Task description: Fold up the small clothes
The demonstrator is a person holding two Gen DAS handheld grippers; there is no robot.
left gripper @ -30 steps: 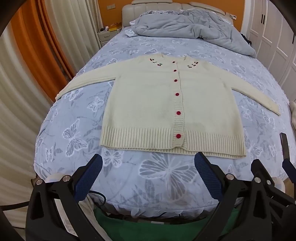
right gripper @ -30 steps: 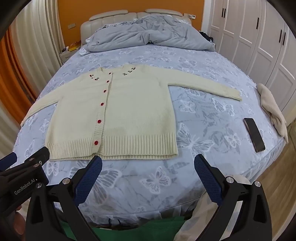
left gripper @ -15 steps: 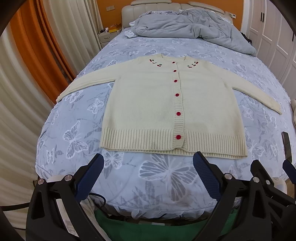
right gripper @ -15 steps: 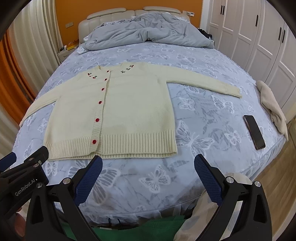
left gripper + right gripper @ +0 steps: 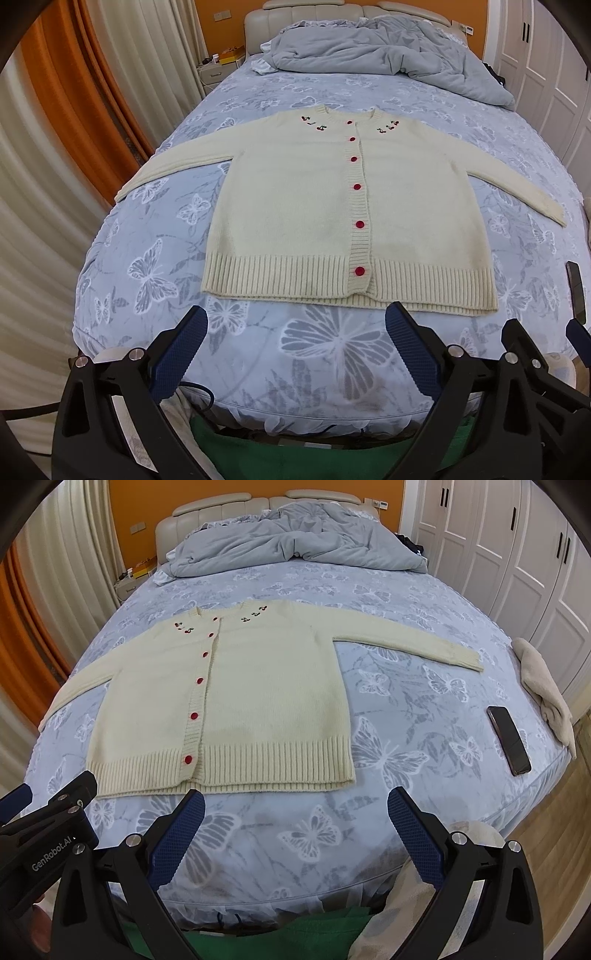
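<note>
A cream cardigan (image 5: 314, 214) is lying flat and face up on a bed (image 5: 155, 266) covered in a blue butterfly-print sheet. It is buttoned down the front with red buttons (image 5: 357, 187), and both sleeves are spreading outward to the sides. Its ribbed hem (image 5: 280, 277) is sitting near the foot edge of the bed, with a bare strip of sheet between hem and edge.

The left gripper (image 5: 297, 343) is hovering wide open just off the foot of the bed, its blue pads (image 5: 179, 354) apart and touching nothing. The right gripper (image 5: 295, 825) is hovering beside it, also wide open and holding nothing. Both are pointing at the hem from below it in the view.

Bare sheet is lying on either side of the cardigan body. To the right, in the right wrist view, a dark phone (image 5: 508, 740) is resting near the bed's right edge, well apart from the cardigan, and a beige cloth (image 5: 546, 690) is draping over that same edge beyond the sleeve cuff (image 5: 465, 657). The left sleeve end (image 5: 127, 190) is reaching almost to the bed's left edge, close to orange and white curtains (image 5: 66, 122).

At the head of the bed, a rumpled grey duvet (image 5: 388, 48) is heaped, well apart from the cardigan's collar. White wardrobe doors (image 5: 517, 554) are standing along the right side.

No containers are showing in either view.
</note>
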